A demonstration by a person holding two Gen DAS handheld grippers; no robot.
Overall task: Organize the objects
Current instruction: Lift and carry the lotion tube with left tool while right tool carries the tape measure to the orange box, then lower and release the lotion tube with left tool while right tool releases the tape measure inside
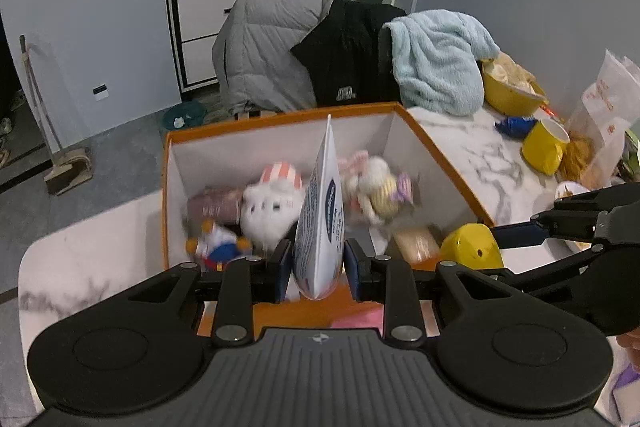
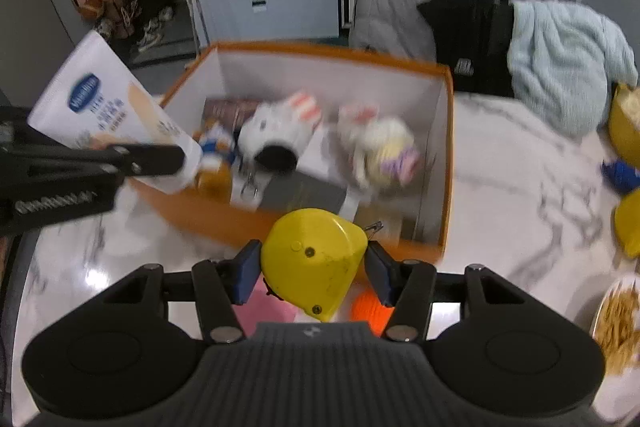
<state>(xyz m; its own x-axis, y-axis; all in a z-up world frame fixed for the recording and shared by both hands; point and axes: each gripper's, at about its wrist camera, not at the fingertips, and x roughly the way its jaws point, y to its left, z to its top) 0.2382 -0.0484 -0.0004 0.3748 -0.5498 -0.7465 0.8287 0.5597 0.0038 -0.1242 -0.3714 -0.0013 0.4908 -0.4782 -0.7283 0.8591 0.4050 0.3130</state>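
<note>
An open orange box (image 1: 280, 117) with white inner walls stands on the marble table; it also shows in the right wrist view (image 2: 447, 155). Inside lie a white plush (image 1: 270, 209), a cream plush (image 1: 374, 187), a small duck figure (image 1: 218, 245) and other small items. My left gripper (image 1: 317, 265) is shut on a white lotion tube (image 1: 322, 211), held tail-up over the box's near edge; the tube also shows in the right wrist view (image 2: 108, 107). My right gripper (image 2: 312, 267) is shut on a yellow tape measure (image 2: 314, 261), just before the box's near wall; it also shows in the left wrist view (image 1: 472, 247).
A chair draped with a grey jacket (image 1: 264, 47), black garment and light blue towel (image 1: 436, 59) stands behind the table. A yellow bowl (image 1: 512, 91), yellow cup (image 1: 546, 145) and snack bags (image 1: 604, 107) sit at the right. A plate of snacks (image 2: 616, 315) lies near right.
</note>
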